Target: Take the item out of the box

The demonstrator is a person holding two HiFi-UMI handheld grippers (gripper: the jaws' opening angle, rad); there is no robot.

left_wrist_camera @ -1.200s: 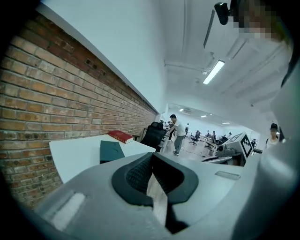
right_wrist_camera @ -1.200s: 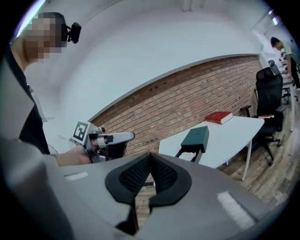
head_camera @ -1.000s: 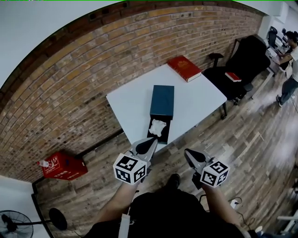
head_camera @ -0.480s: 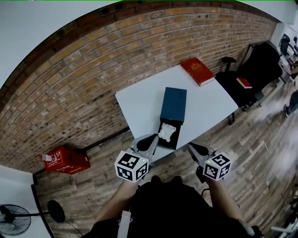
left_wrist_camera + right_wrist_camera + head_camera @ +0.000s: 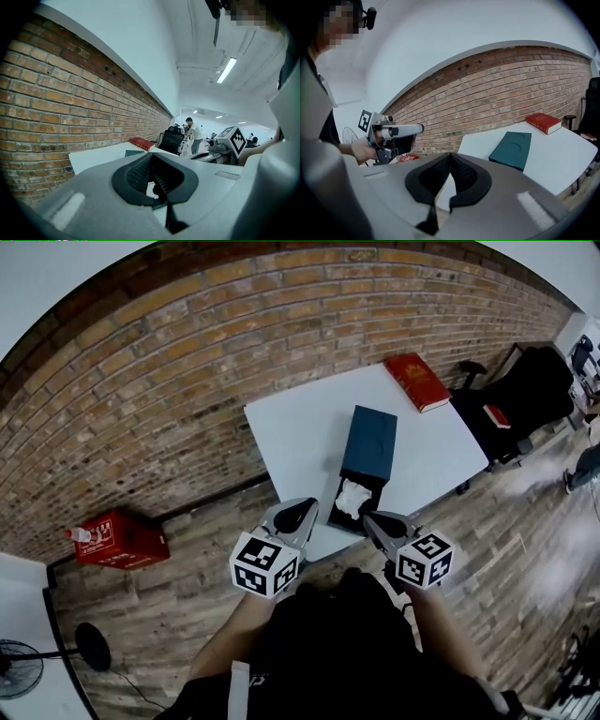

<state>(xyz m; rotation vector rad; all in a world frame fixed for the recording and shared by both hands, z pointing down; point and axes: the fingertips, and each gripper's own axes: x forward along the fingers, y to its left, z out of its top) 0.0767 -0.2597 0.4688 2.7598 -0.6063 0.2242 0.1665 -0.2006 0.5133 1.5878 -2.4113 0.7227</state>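
Note:
On the white table [image 5: 291, 442] lies a teal box [image 5: 371, 439]. Its black open end [image 5: 337, 517] faces me and holds a crumpled white item [image 5: 353, 497]. My left gripper [image 5: 298, 515] is shut and empty, hovering at the table's near edge just left of the open end. My right gripper [image 5: 374, 522] is shut and empty, just right of the open end. Neither touches the box. The right gripper view shows the teal box [image 5: 513, 149] beyond my shut right gripper [image 5: 451, 155]. The left gripper view has my shut left gripper [image 5: 151, 157] filling the foreground, the teal box [image 5: 133, 152] behind it.
A red book [image 5: 418, 382] lies at the table's far right corner. A black office chair [image 5: 525, 395] stands to the right of the table. A brick wall [image 5: 187, 381] runs behind it. A red case [image 5: 120, 540] and a fan [image 5: 14, 667] sit on the wooden floor at left.
Both grippers have moved forward to the table's near edge and now flank the box's open end. The right one has swung in closer to the box.

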